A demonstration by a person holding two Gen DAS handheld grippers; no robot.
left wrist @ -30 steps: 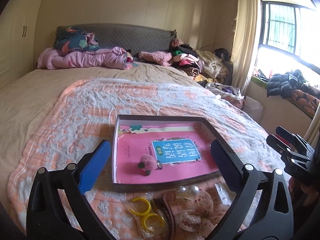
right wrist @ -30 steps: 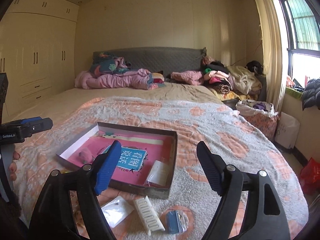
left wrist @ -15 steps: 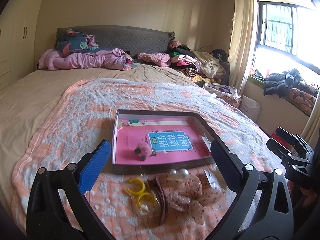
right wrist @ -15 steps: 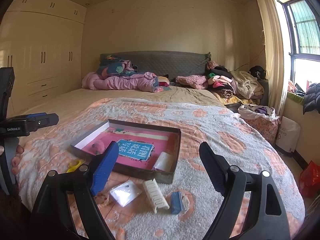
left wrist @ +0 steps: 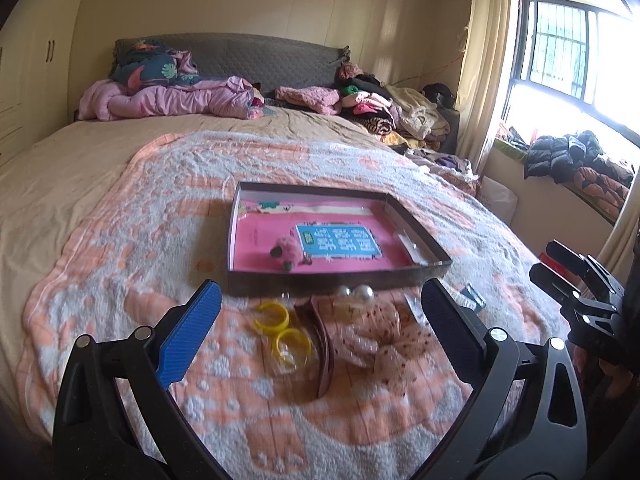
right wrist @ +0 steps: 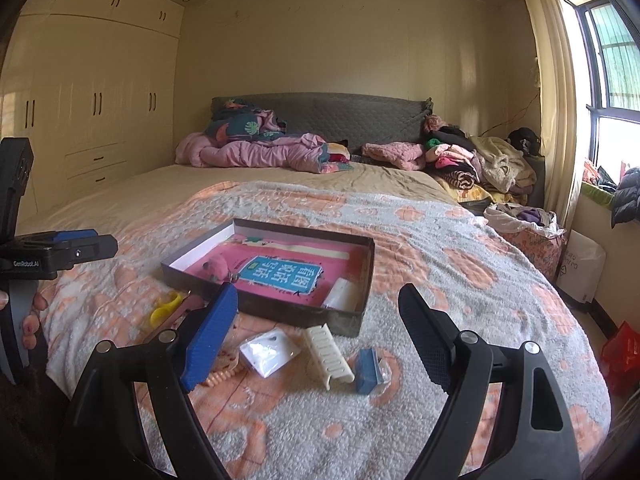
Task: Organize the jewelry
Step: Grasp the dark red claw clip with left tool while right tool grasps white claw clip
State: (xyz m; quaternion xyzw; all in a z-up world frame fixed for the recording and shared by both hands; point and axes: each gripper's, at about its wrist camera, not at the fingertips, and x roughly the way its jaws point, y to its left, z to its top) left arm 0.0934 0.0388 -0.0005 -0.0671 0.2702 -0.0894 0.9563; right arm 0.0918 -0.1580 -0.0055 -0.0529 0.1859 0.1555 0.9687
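Both grippers are now further back from the tray (left wrist: 416, 270) than one second ago. The left gripper (left wrist: 320, 304) is wide open and empty, yellow rings (left wrist: 282, 330) lying between its fingers. The right gripper (right wrist: 318, 312) is wide open too, white comb (right wrist: 328, 354) between its fingers

The left gripper (right wrist: 86, 246) has "GenRobot.AI" in small white letters on its black body. The pink book (right wrist: 280, 276) inside the box (right wrist: 304, 314) has a blue label with large white Chinese characters (upside down here, too unclear to read).
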